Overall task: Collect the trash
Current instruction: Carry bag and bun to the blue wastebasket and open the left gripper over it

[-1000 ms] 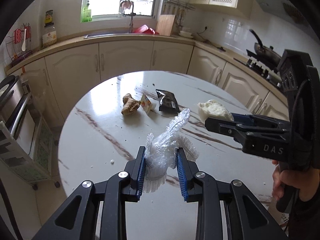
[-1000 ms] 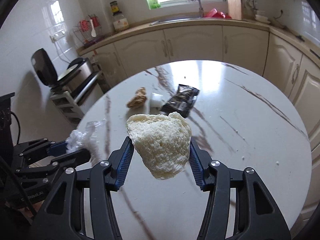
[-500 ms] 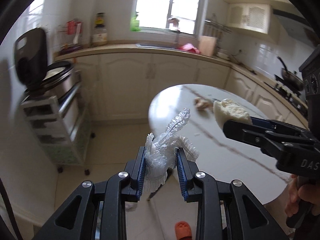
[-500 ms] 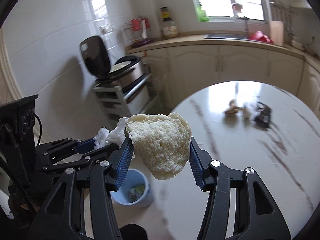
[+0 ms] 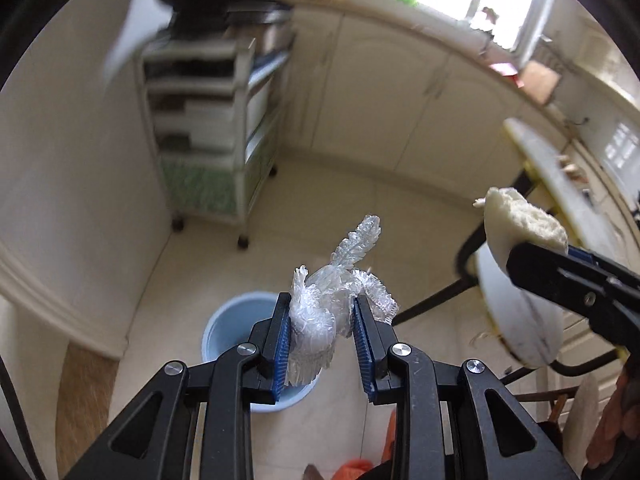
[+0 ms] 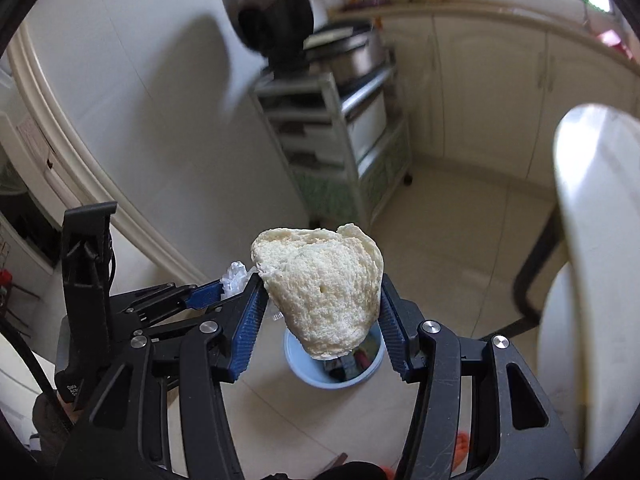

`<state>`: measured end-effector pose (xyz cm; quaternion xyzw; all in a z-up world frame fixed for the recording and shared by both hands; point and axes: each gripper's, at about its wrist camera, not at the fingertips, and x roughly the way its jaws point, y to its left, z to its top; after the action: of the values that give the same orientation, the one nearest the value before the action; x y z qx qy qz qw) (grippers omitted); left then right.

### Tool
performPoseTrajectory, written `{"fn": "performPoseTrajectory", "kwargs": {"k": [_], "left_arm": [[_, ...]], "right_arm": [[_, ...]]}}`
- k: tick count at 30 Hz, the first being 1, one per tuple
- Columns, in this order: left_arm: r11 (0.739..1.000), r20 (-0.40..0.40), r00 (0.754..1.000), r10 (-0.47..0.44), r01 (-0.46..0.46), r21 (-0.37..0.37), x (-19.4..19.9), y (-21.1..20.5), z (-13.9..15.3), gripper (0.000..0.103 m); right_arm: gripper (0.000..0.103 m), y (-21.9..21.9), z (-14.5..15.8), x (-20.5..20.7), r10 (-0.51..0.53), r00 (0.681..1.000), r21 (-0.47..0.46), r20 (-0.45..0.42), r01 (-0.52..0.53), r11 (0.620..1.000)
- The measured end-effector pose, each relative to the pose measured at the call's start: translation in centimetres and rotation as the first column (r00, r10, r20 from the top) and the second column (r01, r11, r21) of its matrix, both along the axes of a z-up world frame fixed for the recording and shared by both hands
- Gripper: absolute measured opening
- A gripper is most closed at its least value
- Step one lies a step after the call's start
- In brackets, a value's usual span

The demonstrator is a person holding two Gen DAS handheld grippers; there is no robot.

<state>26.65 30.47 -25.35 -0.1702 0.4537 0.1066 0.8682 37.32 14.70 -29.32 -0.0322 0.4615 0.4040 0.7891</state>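
Observation:
My left gripper [image 5: 320, 332] is shut on a crumpled clear plastic wrapper [image 5: 328, 304] and holds it above a light blue trash bin [image 5: 224, 324] on the floor. My right gripper [image 6: 320, 312] is shut on a white piece of bread [image 6: 320, 288] and holds it over the same bin [image 6: 304, 372], which has trash inside. The bread [image 5: 520, 228] and the right gripper's fingers [image 5: 568, 280] show at the right of the left wrist view. The left gripper [image 6: 208, 296] with a bit of wrapper [image 6: 236, 276] shows at the left of the right wrist view.
The round marble table [image 5: 560, 196] stands to the right, with its edge [image 6: 580, 200] and black legs [image 6: 536, 260] close by. A white rolling cart [image 5: 208, 120] with an appliance on top stands against the wall. Cream cabinets [image 5: 380, 100] line the back. The floor is beige tile.
Both grippers have swung left away from the table and tilted down toward the floor. The blue bin now lies under both. The wrapper and bread stay gripped.

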Motion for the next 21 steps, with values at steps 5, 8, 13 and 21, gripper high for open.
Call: {"fn": "performPoseTrajectory", "kwargs": {"k": [5, 8, 13, 21], "left_arm": [[1.0, -0.103, 0.994, 0.019, -0.021, -0.014, 0.9, 1.9, -4.2, 0.027], [0.999, -0.126, 0.992, 0.025, -0.028, -0.02, 2.7, 1.4, -5.1, 0.032], [0.998, -0.182, 0.981, 0.068, -0.067, 0.01, 5.4, 2.7, -6.1, 0.051], [0.983, -0.178, 0.967, 0.184, -0.175, 0.063, 4.2, 3.8, -5.7, 0.065]], "right_arm": [[0.051, 3.2, -6.0, 1.0, 0.009, 0.996, -0.072, -0.087, -0.015, 0.997], [0.051, 4.7, -8.8, 1.7, 0.011, 0.991, -0.098, -0.132, -0.024, 0.995], [0.051, 6.3, -11.9, 2.6, 0.013, 0.981, -0.122, -0.192, -0.037, 0.992], [0.054, 8.2, -13.5, 2.8, 0.032, 0.966, -0.092, -0.258, -0.057, 0.994]]}}
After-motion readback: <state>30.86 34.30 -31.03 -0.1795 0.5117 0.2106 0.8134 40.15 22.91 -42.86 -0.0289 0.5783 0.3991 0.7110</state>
